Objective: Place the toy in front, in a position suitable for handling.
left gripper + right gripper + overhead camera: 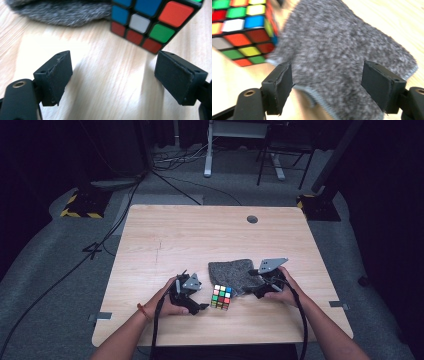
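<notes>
1. From the high view my two grippers are small and dark against the table (165,240), so their jaws are hard to read there; the gripper views show them clearly.
2. In the left gripper view the puzzle cube (152,21) is cut off by the top edge, with just its lower rows of coloured squares in frame, and the grey cloth (60,12) is a blurred strip at the top.
3. In the right gripper view the cube (242,30) is cut off at the top left corner and smeared by blur; the cloth's (342,57) near edge runs out of frame at the bottom.
4. My left gripper (113,77) stands wide open with bare wood between the pads, holding nothing; the cube sits just beyond its right jaw, apart from it.
5. My right gripper (327,85) is also spread wide, and its pads are not pressing on the cloth that lies between them.
6. On the table the cube (221,297) rests near the front edge between my hands, against the cloth's (235,272) front corner.
</notes>
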Tool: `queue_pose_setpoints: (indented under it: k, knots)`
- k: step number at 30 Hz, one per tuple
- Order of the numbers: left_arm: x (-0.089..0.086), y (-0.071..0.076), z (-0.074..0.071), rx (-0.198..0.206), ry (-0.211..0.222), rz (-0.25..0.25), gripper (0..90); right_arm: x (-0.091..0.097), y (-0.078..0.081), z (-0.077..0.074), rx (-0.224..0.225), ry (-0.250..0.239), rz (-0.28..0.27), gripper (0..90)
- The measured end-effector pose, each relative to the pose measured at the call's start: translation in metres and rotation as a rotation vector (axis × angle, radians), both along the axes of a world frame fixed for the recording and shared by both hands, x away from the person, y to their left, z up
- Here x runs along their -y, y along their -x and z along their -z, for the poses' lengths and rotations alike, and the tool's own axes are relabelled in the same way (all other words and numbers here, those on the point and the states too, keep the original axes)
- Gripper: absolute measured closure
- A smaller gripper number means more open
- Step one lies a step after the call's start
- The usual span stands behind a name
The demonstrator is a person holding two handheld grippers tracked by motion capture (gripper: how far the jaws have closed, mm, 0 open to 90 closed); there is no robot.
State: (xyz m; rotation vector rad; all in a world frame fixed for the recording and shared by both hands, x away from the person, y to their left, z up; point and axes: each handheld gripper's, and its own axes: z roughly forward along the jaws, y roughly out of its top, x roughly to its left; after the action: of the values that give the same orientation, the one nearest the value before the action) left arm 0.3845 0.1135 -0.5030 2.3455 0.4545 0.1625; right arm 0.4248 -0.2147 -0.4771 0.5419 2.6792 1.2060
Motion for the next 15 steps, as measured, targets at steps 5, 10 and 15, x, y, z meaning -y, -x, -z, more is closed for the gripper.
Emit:
queue_pose_setpoints:
  k: [5,10,15]
  knots:
    - [-0.002,-0.003,0.0,-0.003,0.007,-0.032,15.0,-0.003,0.01,-0.005,0.001,-0.043,-0.047,23.6]
    - [0.0,-0.004,0.0,-0.001,-0.005,-0.052,11.4,-0.027,0.03,-0.01,0.003,-0.053,-0.159,21.7]
    - [0.004,-0.005,0.0,-0.004,-0.015,-0.072,9.2,-0.043,0.042,-0.007,-0.011,-0.035,-0.193,20.5]
